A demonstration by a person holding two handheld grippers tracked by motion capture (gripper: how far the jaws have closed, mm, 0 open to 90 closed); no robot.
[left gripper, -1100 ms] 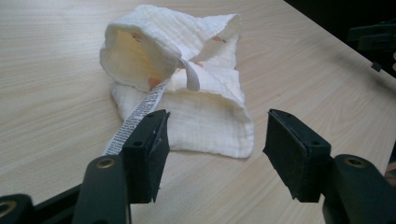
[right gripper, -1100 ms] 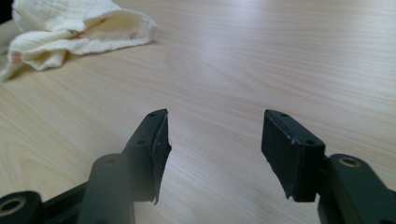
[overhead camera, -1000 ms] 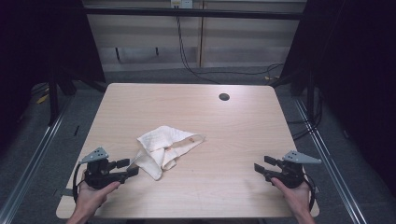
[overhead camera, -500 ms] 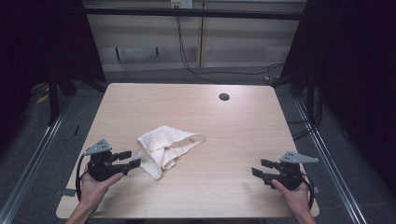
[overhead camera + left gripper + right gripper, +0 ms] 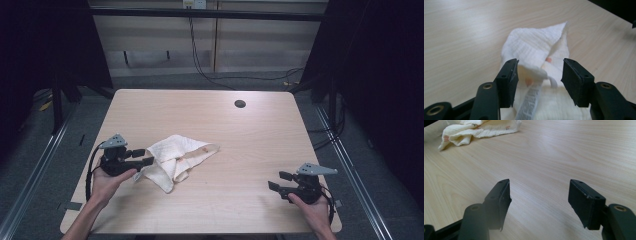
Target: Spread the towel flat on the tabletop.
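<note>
Looking down from the high view, I see my left gripper (image 5: pixel 141 157) at the near-left of the table (image 5: pixel 260 135), its jaws against the edge of the crumpled white cloth (image 5: pixel 175 159); my right gripper (image 5: pixel 276 180) rests well apart at the near-right. Along my left gripper (image 5: pixel 539 77), the jaws stand wide apart around a raised fold of cloth (image 5: pixel 536 55), not clamped. My right gripper (image 5: pixel 539 200) gapes over bare wood, with the cloth (image 5: pixel 479 130) far off.
</note>
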